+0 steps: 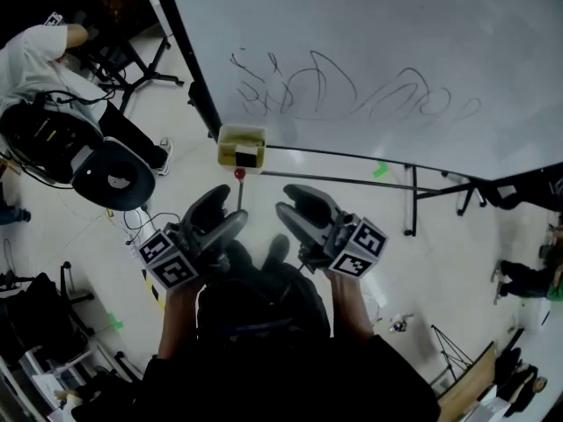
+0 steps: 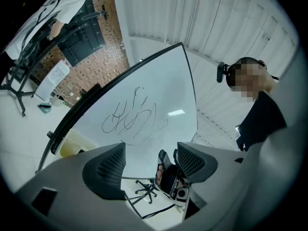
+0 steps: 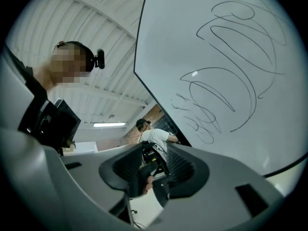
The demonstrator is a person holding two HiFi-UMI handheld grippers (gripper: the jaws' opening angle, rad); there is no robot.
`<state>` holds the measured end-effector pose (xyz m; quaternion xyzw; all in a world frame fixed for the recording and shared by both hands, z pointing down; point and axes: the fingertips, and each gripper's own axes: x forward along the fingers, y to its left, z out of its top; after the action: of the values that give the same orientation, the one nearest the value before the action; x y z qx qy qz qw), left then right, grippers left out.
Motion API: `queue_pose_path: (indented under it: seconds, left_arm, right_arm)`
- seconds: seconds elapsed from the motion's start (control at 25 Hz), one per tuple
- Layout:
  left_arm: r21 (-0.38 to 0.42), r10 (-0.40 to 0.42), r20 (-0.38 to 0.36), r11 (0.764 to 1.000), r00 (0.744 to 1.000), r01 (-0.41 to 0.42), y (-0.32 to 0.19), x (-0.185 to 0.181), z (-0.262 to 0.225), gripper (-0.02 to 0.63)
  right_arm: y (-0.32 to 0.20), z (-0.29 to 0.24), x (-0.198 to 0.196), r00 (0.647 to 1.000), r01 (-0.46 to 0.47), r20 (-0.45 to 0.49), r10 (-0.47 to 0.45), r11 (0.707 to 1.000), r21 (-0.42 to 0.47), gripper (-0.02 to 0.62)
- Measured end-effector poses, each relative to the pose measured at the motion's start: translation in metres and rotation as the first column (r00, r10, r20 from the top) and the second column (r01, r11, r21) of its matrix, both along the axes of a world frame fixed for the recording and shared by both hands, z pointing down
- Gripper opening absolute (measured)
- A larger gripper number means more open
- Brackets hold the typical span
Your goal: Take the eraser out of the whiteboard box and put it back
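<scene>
A pale yellow whiteboard box [image 1: 240, 139] hangs at the lower left edge of the scribbled whiteboard [image 1: 396, 42]. A dark eraser [image 1: 250, 157] shows in its front. My left gripper [image 1: 230, 207] and right gripper [image 1: 286, 199] are held side by side below the box, apart from it, pointing toward the board. The left gripper [image 2: 150, 160] is open with nothing between its pads; the box [image 2: 72, 143] shows to its left. The right gripper [image 3: 153, 165] also stands open and empty, the whiteboard [image 3: 231, 57] above it. Each gripper view shows the other gripper through the gap.
A small red knob [image 1: 238, 173] hangs just under the box. The board's stand bars and leg [image 1: 412, 200] cross the floor to the right. A black office chair [image 1: 114, 176] and a person in a white shirt [image 1: 35, 60] are at the left. Cables lie on the floor.
</scene>
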<state>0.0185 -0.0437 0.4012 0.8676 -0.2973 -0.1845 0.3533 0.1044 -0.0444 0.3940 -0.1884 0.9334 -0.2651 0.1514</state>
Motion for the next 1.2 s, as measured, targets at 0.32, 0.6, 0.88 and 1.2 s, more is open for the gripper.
queue_pose_path:
  seconds: [0.32, 0.6, 0.88, 1.2]
  left_arm:
    - [0.004, 0.019, -0.02, 1.0, 1.0, -0.019, -0.031, -0.023, 0.005, 0.331]
    - [0.019, 0.062, -0.052, 0.998, 0.997, -0.062, -0.059, -0.058, 0.001, 0.331]
    - [0.009, 0.156, -0.056, 0.988, 0.986, -0.156, -0.071, -0.074, 0.02, 0.331]
    - [0.004, 0.218, -0.047, 0.976, 0.975, -0.218, -0.075, -0.071, 0.031, 0.331]
  right_arm:
    - [-0.029, 0.016, -0.024, 0.993, -0.014, -0.119, 0.014, 1.0, 0.001, 0.166]
    - [-0.054, 0.018, -0.056, 0.977, -0.062, -0.205, 0.062, 0.998, 0.008, 0.165]
    - [-0.061, 0.038, -0.085, 0.928, -0.115, -0.355, 0.114, 0.993, 0.02, 0.207]
    - [-0.064, 0.066, -0.075, 0.852, -0.173, -0.495, 0.172, 0.984, 0.043, 0.207]
